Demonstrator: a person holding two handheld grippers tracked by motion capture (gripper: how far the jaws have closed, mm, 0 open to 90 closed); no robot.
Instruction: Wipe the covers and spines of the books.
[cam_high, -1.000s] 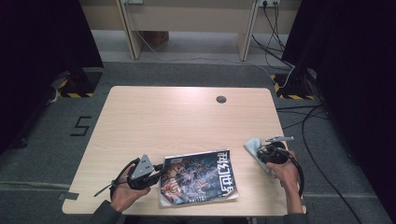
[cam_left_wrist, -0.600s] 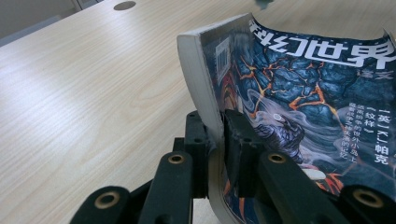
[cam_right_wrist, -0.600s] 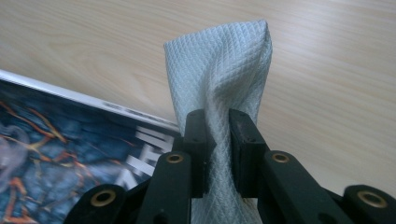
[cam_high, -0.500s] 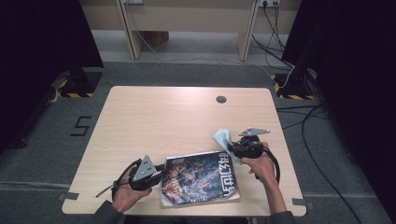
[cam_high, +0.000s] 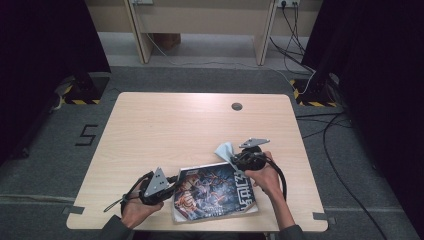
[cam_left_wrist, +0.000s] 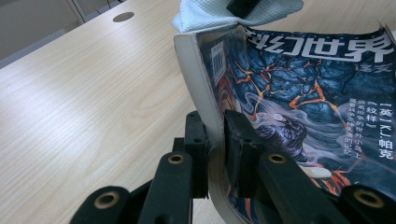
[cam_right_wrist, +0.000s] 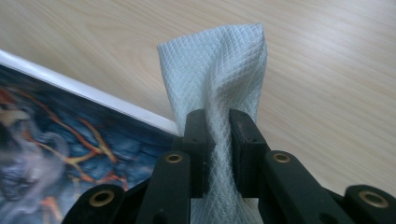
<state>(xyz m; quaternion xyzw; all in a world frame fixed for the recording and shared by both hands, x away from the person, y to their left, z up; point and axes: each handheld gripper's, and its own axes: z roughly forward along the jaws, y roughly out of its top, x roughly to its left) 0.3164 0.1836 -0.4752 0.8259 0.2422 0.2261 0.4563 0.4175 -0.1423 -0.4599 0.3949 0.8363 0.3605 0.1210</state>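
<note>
book (cam_high: 215, 194) sits right at your edge of the table (cam_high: 165, 130), flat on the light wood, cover up with that blue and orange lava art. your left gripper (cam_high: 167, 186) is clamped on its left edge, and your right gripper (cam_high: 231, 156) is pinching a pale cloth (cam_high: 225, 150) just over the book's far right corner.

the tabletop past the book is bare pale woodgrain with one round cable hole (cam_high: 237, 106) near the far edge. beyond that there's grey carpet, a wooden desk frame (cam_high: 200, 25) against the back wall with cables (cam_high: 300, 40) hanging down, black curtains on both sides, and yellow-black hazard tape (cam_high: 307, 97) on the floor. there's a "5" (cam_high: 86, 136) marked on the carpet left of the table.

the left gripper view gives you what the high view can't: the jaws are closed on the book's (cam_left_wrist: 299, 93) spine edge, lifted a bit, and you can read the thick page block and barcode. the cloth (cam_left_wrist: 224, 11) shows at the top, touching the far corner.

the right gripper view shows the cloth's (cam_right_wrist: 219, 70) diamond weave, bunched up and squeezed tight between the jaws, standing upright, with the book's (cam_right_wrist: 70, 135) white edge just beside it.
</note>
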